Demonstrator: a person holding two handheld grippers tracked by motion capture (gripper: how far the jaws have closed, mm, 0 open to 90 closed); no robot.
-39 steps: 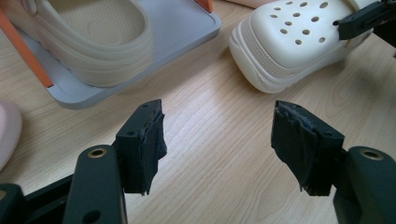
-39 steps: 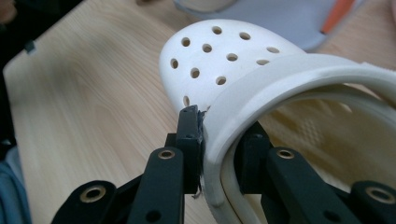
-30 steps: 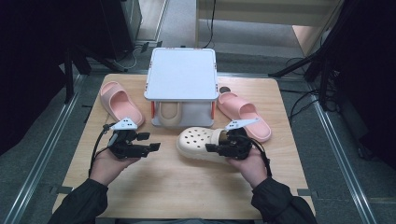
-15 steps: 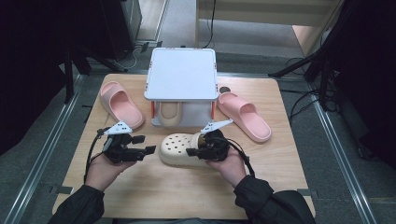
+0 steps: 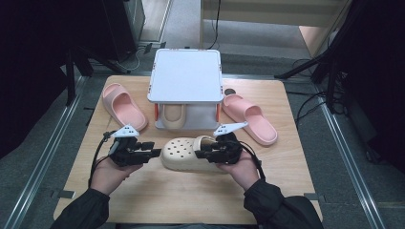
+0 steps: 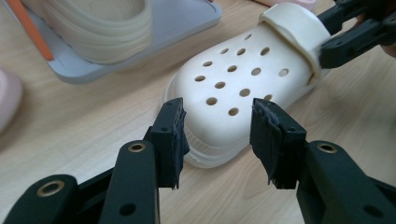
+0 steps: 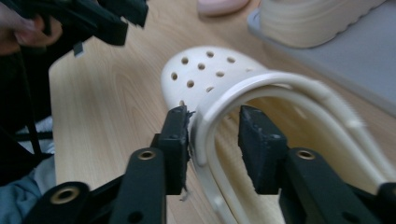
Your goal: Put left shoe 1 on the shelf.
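Cream foam makes up the perforated clog (image 5: 187, 153) that lies on the wooden counter (image 5: 296, 157), near its front edge and just in front of the small white two-level rack (image 5: 185, 76), toe pointing to the person's left.

At the toe end, the left tool (image 5: 152, 153) has just been narrowing its jaws. In the left gripper view the clog's rounded toe (image 6: 224, 107) sits between the two black pads (image 6: 173, 135), with a sliver of gap on either side, so the pads are not yet pressing and the tool is still released.

At the heel end, the right tool (image 5: 201, 153) has just been widening its jaws. In the right gripper view they straddle the side wall and heel strap (image 7: 219, 121) of the clog: one pad (image 7: 180, 140) lies against the outer wall, the other pad (image 7: 257, 140) stands inside the shoe, clear of the wall. The tool is loosened, not clenched.

On the rack's lower level a second cream clog (image 5: 173, 113) rests under the white top shelf. One pink slide (image 5: 123, 106) lies on the counter to the left of the rack, another pink slide (image 5: 250, 118) to the right of it, both well apart from the tools.
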